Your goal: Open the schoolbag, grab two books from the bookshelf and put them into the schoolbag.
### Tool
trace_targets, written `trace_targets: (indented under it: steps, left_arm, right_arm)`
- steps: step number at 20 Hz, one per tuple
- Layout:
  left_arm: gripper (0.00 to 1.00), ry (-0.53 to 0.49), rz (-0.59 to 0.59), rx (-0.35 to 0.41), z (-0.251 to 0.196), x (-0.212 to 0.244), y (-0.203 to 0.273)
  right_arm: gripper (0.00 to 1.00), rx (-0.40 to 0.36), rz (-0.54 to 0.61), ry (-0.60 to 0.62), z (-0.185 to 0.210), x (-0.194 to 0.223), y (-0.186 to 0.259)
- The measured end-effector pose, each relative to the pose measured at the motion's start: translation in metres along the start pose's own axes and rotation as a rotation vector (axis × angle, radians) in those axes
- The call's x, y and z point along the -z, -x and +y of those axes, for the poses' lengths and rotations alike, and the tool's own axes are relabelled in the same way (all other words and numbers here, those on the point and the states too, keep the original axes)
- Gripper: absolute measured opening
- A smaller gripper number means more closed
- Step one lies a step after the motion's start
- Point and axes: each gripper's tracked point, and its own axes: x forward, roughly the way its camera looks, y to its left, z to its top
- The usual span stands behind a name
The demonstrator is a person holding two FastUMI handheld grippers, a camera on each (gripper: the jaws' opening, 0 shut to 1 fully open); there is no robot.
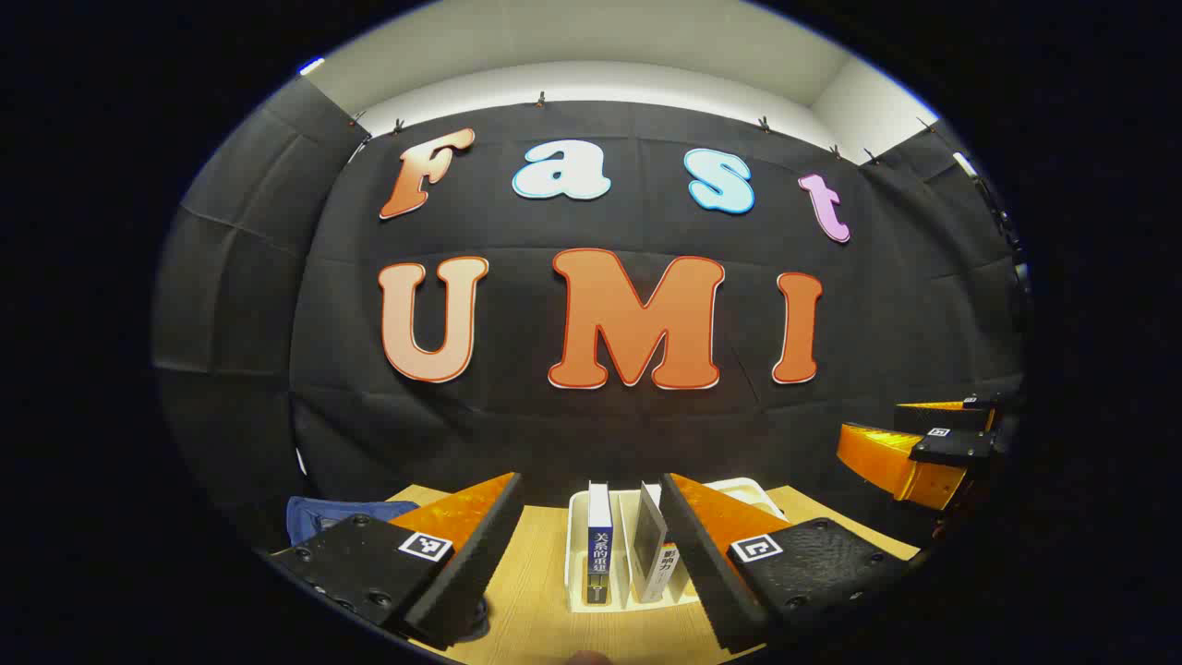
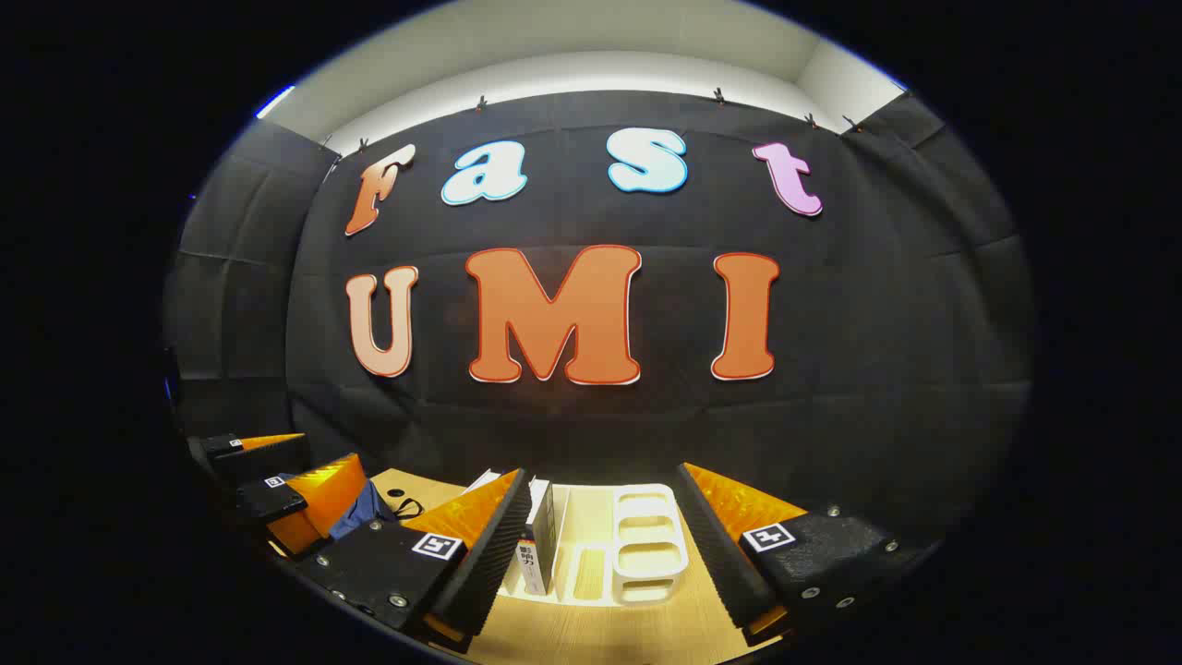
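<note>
Left gripper (image 1: 591, 540) held with fingers spread wide and nothing between the pads, aimed straight at the white bookshelf (image 1: 578, 554) on the wooden table (image 1: 536, 591). Two books upright in that rack: a dark blue book (image 1: 599, 545) in the left slot, and just beside it a white book (image 1: 654, 554) leaning slightly, its grey cover turned toward the blue one. Blue schoolbag (image 1: 343, 515) lying at the table's far left edge, partly hidden behind the left finger; whether zipped or unzipped could not be told. Right gripper (image 2: 605, 554) likewise released, jaws well apart, gripping nothing, pointed at the rack's empty loops. From the right gripper view, one book spine visible just beside its left finger (image 2: 489, 545), the other gripper seen farther off at lower left, near the schoolbag. Both grippers short of the rack, touching neither book.
</note>
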Motion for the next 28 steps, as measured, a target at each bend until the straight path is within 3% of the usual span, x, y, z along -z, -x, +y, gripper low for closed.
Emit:
trace_targets:
  steps: [9,21,28]
  left_arm:
    - [0.94,0.0,0.033,0.006,0.043,0.013,-0.021]
    - [0.94,0.008,0.019,0.066,0.053,0.007,-0.047]
    - [0.93,0.016,0.023,0.034,0.065,0.008,-0.049]
  right_arm:
    - [0.94,0.025,0.04,-0.012,0.033,0.009,-0.016]
    - [0.94,0.066,0.039,0.019,0.044,0.014,-0.041]
    - [0.94,0.051,0.051,0.036,0.05,0.019,-0.046]
